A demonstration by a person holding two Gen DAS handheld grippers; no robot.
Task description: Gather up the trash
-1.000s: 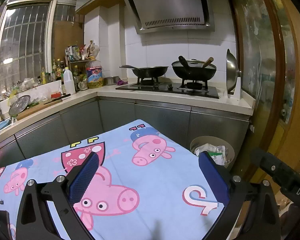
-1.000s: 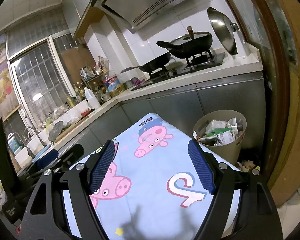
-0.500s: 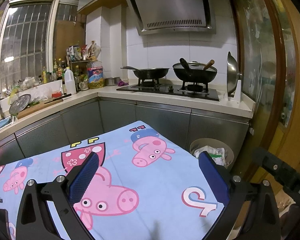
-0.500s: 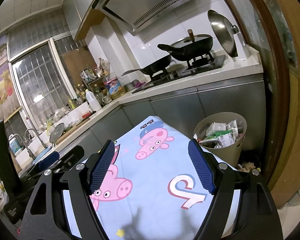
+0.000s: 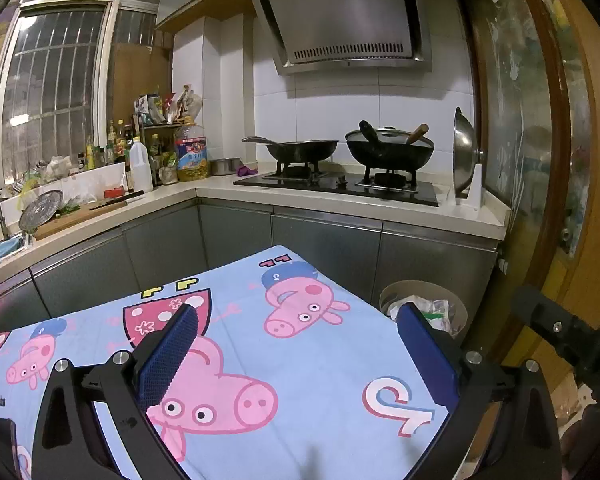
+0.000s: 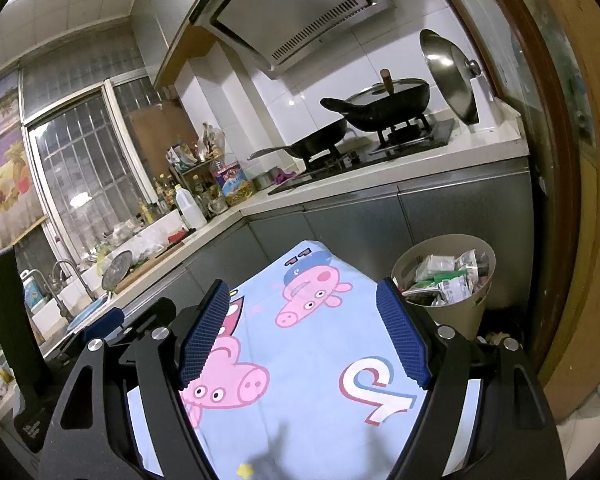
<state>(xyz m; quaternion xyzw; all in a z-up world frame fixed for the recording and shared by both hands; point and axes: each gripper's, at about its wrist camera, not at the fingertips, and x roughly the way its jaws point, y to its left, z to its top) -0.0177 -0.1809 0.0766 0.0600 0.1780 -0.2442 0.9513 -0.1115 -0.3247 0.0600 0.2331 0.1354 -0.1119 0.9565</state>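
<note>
Hovering over the cloth (image 5: 320, 360), the left gripper (image 5: 296, 356) had its blue pads (image 5: 168, 356) spread wide, nothing between them. Same story on the right: the right gripper (image 6: 304, 332) hung with its pads (image 6: 400, 336) parted and bare above the same cartoon-pig cloth (image 6: 312, 360). In the right view the left gripper's body showed at the lower left edge, just beside the right one. Off the cloth's far right corner stood the bin (image 6: 460, 312), on the floor against the grey cabinets (image 6: 440, 216), and the trash (image 6: 448, 276) sat heaped inside it, wrappers and packets up to the rim. From the left view, that bin (image 5: 456, 304) peeked out behind the right pad. Beyond, the counter (image 5: 380, 210) carried the hob (image 5: 340, 186) with a pan (image 5: 300, 148) and a lidded wok (image 5: 390, 150); a steel lid (image 5: 466, 152) stood upright in its rack beside the wok. A hood (image 5: 344, 20) hung above. Bottles (image 5: 140, 160) crowded the corner by the window (image 5: 52, 100).
</note>
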